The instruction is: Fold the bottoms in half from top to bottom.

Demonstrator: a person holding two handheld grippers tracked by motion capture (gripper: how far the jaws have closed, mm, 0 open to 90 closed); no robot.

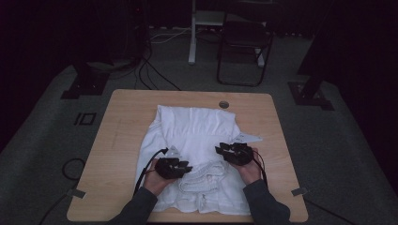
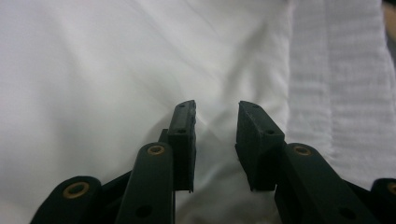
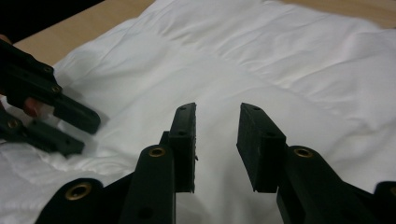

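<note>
Garment (image 1: 197,136) is spread across the middle of the table (image 1: 126,117), its rolled band (image 1: 204,178) (long axis along the near edge) lying between the left gripper (image 1: 185,167) and right gripper (image 1: 220,150), both seen parted with nothing gripped.

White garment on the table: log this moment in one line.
white garment: spread on table, near hem rolled | left gripper: open, nothing held | right gripper: open, nothing held
</note>
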